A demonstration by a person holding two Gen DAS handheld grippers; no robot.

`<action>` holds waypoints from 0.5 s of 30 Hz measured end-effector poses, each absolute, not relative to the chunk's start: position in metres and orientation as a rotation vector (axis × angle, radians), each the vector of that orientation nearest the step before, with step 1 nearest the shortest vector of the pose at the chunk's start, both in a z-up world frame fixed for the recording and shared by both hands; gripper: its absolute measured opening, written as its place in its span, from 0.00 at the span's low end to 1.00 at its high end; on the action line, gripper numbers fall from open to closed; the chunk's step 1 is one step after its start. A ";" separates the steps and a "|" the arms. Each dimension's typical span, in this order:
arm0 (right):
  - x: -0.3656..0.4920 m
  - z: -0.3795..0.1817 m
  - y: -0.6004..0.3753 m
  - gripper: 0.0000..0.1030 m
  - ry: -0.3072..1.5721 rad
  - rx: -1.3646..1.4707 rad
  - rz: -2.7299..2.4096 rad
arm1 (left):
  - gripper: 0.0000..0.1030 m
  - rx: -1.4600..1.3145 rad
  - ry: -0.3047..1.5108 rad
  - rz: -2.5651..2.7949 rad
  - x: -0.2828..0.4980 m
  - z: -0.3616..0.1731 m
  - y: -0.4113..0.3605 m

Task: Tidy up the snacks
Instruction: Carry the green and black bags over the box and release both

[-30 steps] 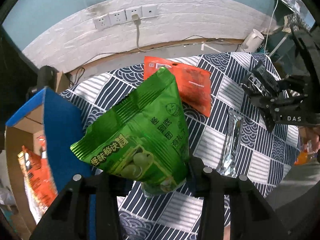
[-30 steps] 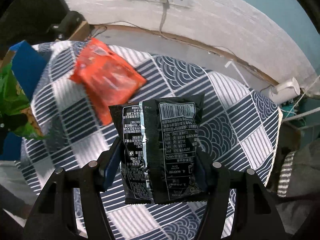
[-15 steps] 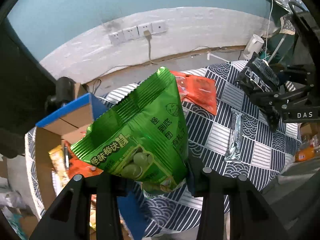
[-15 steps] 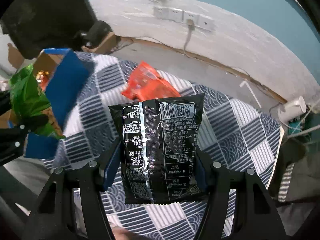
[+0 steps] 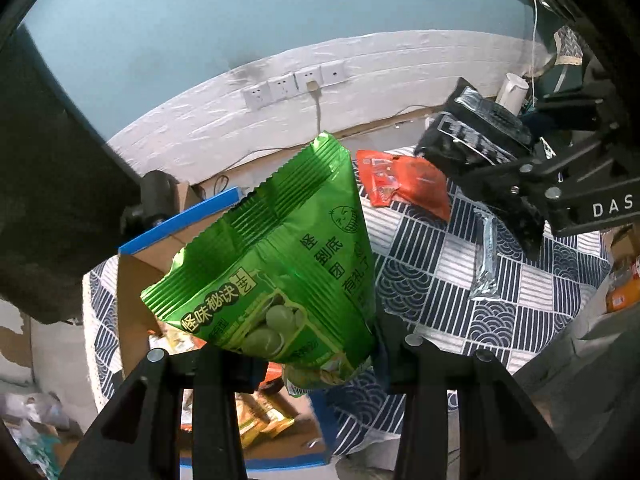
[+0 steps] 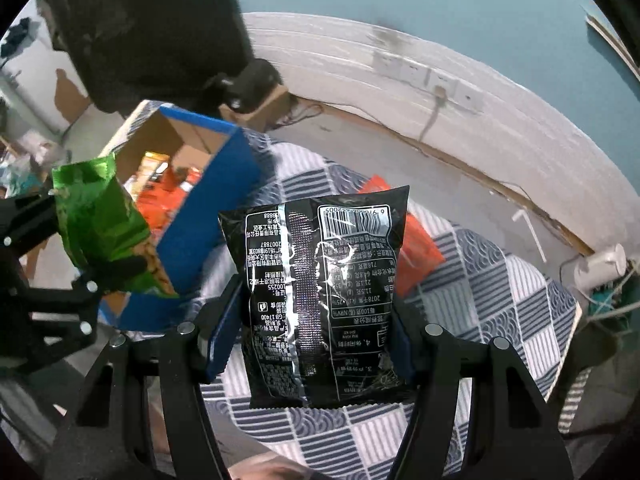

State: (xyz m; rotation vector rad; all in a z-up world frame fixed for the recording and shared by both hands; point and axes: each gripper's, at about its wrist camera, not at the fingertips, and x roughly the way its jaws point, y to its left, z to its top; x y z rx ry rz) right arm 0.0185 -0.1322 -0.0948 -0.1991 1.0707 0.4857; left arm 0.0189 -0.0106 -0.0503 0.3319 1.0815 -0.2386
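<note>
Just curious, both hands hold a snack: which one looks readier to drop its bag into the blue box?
Left: its green bag hangs at the blue box; the black bag is over the tablecloth.

Each fisheye looks forward along its own claw, close above the patterned tabletop (image 5: 440,280) toward the socket wall. Both share the blue box (image 6: 208,216); each sees the other claw, at 3 and 9 o'clock.

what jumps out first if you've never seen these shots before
The green bag fills the left wrist view, pinched in the left gripper above the open blue box of snacks. In the right wrist view the black bag stands upright in the right gripper, barcode side facing the camera. Behind them, an orange bag lies on the patterned tablecloth.
</note>
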 end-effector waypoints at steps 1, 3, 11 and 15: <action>0.018 -0.094 -0.126 0.62 1.070 -0.202 0.494 | 0.41 0.326 1.082 -0.235 0.017 -0.049 -0.006; 0.018 -0.090 -0.111 0.62 1.067 -0.209 0.512 | 0.41 0.314 1.082 -0.229 0.015 -0.047 0.003; 0.017 -0.086 -0.053 0.62 1.065 -0.250 0.580 | 0.41 0.261 1.084 -0.171 0.009 -0.047 0.054; 0.019 -0.089 -0.028 0.62 1.072 -0.266 0.603 | 0.41 0.239 1.094 -0.145 0.006 -0.050 0.077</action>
